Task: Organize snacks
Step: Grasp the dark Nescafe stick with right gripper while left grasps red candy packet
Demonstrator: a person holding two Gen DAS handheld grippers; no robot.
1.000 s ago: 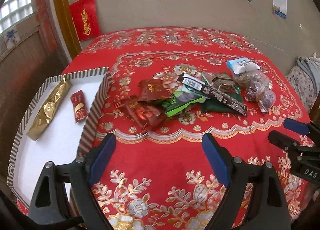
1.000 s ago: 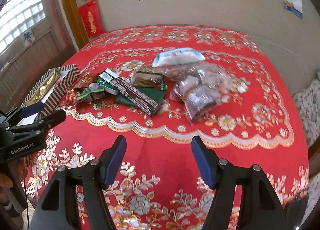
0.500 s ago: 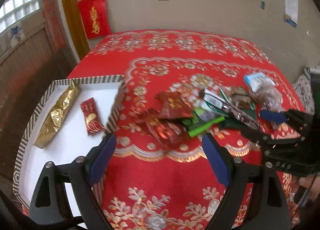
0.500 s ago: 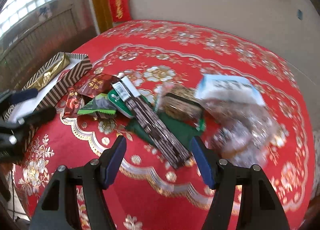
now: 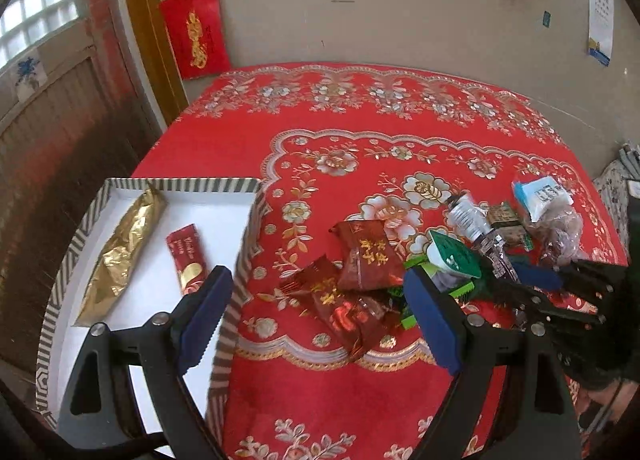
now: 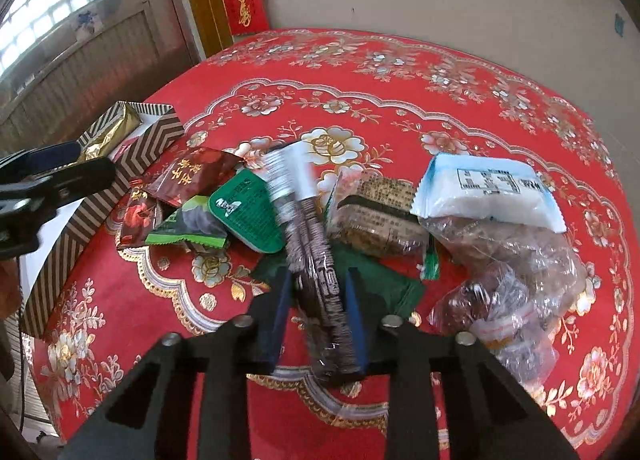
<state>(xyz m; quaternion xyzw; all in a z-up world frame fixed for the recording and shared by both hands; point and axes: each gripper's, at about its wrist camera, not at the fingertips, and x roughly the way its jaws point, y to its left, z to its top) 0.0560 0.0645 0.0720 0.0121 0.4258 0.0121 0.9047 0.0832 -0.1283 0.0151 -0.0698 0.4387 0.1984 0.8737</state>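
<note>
Right gripper [image 6: 316, 312]: blue pads closed most of the way onto the near end of a long dark snack bar [image 6: 310, 244], a glossy brown wrapper with a white barcode end. The bar runs away from the camera over the snack pile. Its image is motion-blurred, so I can't tell if it's lifted off the cloth.

Left gripper [image 5: 316, 320]: jaws wide apart, nothing between them, hanging above the tray edge and the red packets.

Pile sits mid-table on a red tablecloth [image 6: 400, 71], satiny, with gold and white floral print and a scalloped border.
- two crinkly dark-red foil packets [image 5: 364, 256] with gold lettering, overlapping
- green zigzag-edged packet [image 6: 188, 227]
- small green foil-lidded cup [image 6: 248, 211], rounded corners
- flat dark-green wrapper [image 6: 380, 284] under the bar
- clear-wrapped brown block [image 6: 376, 207]
- white and blue pillow pack [image 6: 488, 191] with a printed label
- clear crinkled bags of brown sweets [image 6: 504, 280]

Tray [image 5: 180, 184]: shallow rectangular box, white floor, brown and white striped walls, at the table's left edge.

Left view only: tray contents, a long gold foil bar [image 5: 124, 252] and a small red sachet [image 5: 188, 256] lying flat and apart. It also shows the right gripper from the side, over the pile's right part.

Right view only: the grip on the bar and label detail on the right-hand packs. Of the tray it shows just the outer wall and a bit of gold foil.
</note>
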